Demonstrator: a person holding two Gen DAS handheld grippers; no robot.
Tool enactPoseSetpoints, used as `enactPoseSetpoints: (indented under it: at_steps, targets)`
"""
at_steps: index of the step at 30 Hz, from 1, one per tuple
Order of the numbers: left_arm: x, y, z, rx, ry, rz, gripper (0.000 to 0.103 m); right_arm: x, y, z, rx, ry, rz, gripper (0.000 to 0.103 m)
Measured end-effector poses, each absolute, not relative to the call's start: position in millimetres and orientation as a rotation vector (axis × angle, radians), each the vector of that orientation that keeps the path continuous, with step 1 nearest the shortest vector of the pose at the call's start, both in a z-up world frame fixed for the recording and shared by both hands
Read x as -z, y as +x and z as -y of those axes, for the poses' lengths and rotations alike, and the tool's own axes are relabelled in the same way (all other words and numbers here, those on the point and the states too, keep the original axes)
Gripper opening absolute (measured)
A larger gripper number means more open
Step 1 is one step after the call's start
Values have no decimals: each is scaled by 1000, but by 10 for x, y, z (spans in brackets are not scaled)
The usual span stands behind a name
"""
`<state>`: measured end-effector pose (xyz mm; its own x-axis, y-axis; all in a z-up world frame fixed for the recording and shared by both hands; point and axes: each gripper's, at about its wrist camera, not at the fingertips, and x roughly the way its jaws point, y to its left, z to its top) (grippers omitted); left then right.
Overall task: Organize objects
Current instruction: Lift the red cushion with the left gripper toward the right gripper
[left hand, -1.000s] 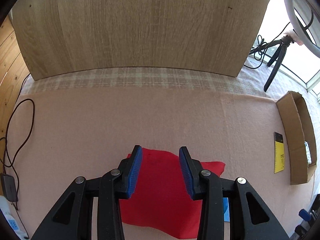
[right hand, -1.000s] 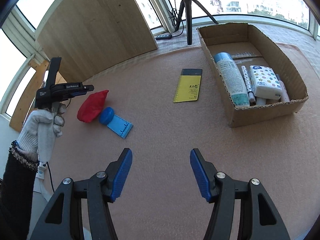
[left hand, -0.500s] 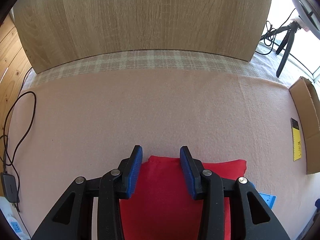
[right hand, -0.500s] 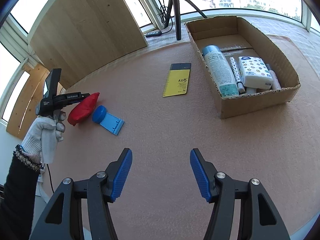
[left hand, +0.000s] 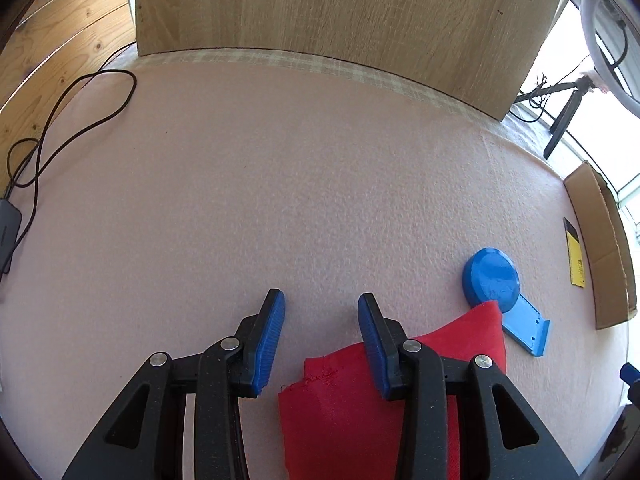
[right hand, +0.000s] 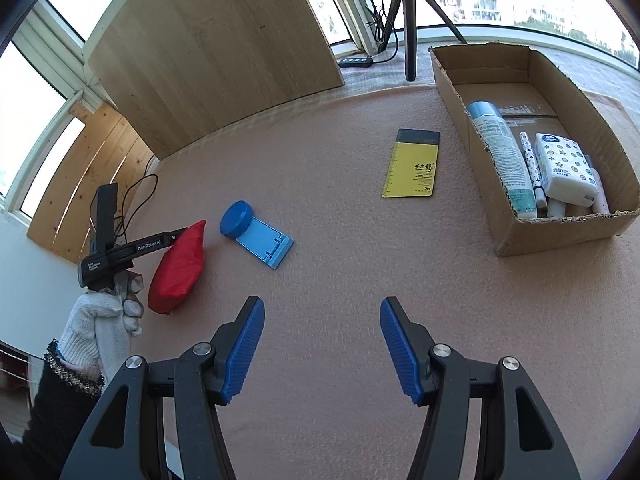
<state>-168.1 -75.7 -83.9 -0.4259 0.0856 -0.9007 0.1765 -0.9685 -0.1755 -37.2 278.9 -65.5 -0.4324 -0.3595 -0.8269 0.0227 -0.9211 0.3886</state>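
Note:
A red cloth pouch [left hand: 360,400] lies on the pink felt, under and beside the right finger of my left gripper [left hand: 320,308]. That gripper is open, with only bare felt between its blue pads. In the right wrist view its tip [right hand: 181,235] sits at the top end of the red pouch [right hand: 178,268], held by a gloved hand [right hand: 104,320]. A blue round lid [right hand: 236,219] and a light blue stand [right hand: 266,242] lie just right of the pouch. Farther right lies a yellow notepad [right hand: 414,164]. My right gripper [right hand: 322,316] hangs open over bare felt.
A cardboard box [right hand: 560,236] at the right holds a spray bottle [right hand: 504,152], a pen and a tissue pack [right hand: 566,168]. A wooden board [right hand: 216,48] stands at the back, with a tripod [right hand: 408,20] beside it. A black cable [left hand: 80,108] loops at the left.
My left gripper slid left off the red pouch, which earlier lay between its jaws. The blue lid and stand came into its view. The right gripper barely shifted.

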Motion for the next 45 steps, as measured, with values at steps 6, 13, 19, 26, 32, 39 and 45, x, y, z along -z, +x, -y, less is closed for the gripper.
enactPoseSetpoints:
  at_steps: [6,13,19,26,32,39,45]
  targets:
    - [829,-1212,559,2578,1648,-508,46,683,-322,-2747,2406,1529,458,56]
    - [745,-907,711,2574,1627,-562,49,752,-180,-2779,2382,1528,503,56]
    - [771,-742,764,2585,1662,-604,49,827,-52,-2833,2376,1497,587,56]
    - [793,-490,331,2638,1758,-619,49,868,11,-2790,2377,1478,573,56]
    - [756,-255,-46,2687,1784,-512,49,892,31,-2697,2325,1524,546,56]
    - [648,-25,-98,2740,1874,-518,49,933,240,-2671,2247,1602,533,56]
    - [585,150,-436,2822,2002,-510,49,969,406,-2601,2209,1626,533,56]
